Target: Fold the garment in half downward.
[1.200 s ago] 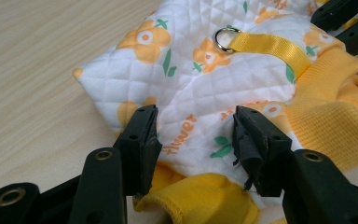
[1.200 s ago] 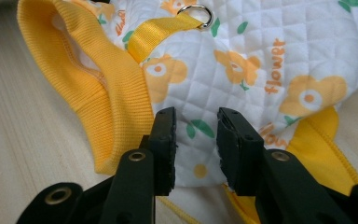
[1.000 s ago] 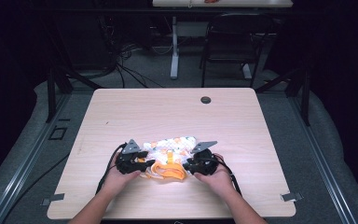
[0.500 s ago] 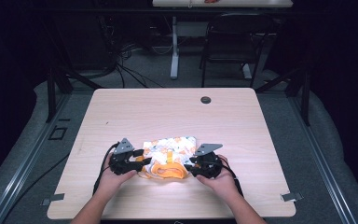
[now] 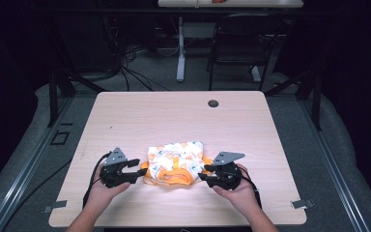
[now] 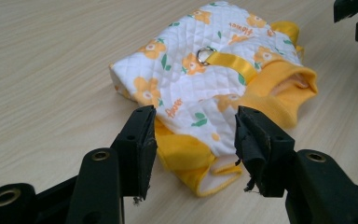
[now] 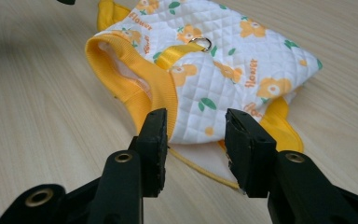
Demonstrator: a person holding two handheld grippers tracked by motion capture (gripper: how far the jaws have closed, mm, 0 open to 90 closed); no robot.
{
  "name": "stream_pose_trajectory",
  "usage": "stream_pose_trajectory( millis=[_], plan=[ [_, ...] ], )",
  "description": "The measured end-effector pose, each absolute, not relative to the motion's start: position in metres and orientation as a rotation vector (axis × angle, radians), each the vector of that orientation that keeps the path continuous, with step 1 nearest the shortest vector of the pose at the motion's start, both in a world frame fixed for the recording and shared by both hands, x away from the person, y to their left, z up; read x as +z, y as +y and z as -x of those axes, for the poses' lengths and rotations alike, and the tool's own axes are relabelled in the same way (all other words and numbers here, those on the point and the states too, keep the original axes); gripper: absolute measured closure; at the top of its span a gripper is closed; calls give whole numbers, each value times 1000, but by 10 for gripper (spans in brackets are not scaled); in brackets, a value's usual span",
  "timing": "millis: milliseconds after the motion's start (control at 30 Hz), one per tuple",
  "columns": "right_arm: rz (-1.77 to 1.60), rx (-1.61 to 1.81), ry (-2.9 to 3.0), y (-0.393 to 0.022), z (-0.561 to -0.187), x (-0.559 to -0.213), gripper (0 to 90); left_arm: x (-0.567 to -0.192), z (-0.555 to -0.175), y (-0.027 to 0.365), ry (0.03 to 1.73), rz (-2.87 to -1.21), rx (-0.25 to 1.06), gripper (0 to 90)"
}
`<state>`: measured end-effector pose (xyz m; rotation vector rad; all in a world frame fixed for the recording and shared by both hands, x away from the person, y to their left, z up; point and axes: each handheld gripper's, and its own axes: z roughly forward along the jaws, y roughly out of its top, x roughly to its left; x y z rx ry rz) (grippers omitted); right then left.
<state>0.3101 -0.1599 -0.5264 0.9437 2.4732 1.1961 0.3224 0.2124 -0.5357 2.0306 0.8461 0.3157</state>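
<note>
A small quilted pet garment [image 5: 176,163], white with orange flowers and yellow ribbed trim, lies folded flat on the wooden table [image 5: 174,116] near its front edge. A yellow strap with a metal ring [image 6: 206,52] runs across its top. My left gripper [image 5: 136,169] sits just left of the garment, open, its jaws framing a yellow sleeve cuff [image 6: 191,163] without touching it. My right gripper [image 5: 206,175] sits just right of it, also open, with the garment's yellow hem [image 7: 279,126] between and beyond its jaws. The ring [image 7: 200,43] shows in the right gripper view too.
A small dark round grommet [image 5: 213,103] sits in the tabletop near the back edge. Behind the table stand a chair [image 5: 236,43], a desk leg and loose cables on the floor. Bare wood stretches behind and on both sides of the garment.
Both grippers have let go of the garment and drawn apart, the left going left and the right going right. The garment now lies flat between them.
</note>
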Motion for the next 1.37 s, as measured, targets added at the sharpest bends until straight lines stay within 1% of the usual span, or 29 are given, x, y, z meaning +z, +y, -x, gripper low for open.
stream_pose_trajectory(
  millis=[233,500,667,1067,1200,1367],
  plan=[
    [-995,1207,2455,-175,-304,-527,589,-538,-309,229,876,-2032,308,481],
    [-1031,1172,2463,-185,-300,-535,589,-545,-303,239,903,-2038,294,481],
    [-1027,1129,2498,-181,-301,-544,589,-549,-304,238,906,-2042,276,482],
    [-987,1074,2527,-165,-302,-558,587,-559,-304,229,890,-2102,314,483],
    [-970,1077,2521,-164,-302,-560,618,-559,-304,228,891,-2096,305,483],
    [-923,1106,2536,-159,-300,-560,621,-559,-304,225,882,-2099,298,483]
  ],
)
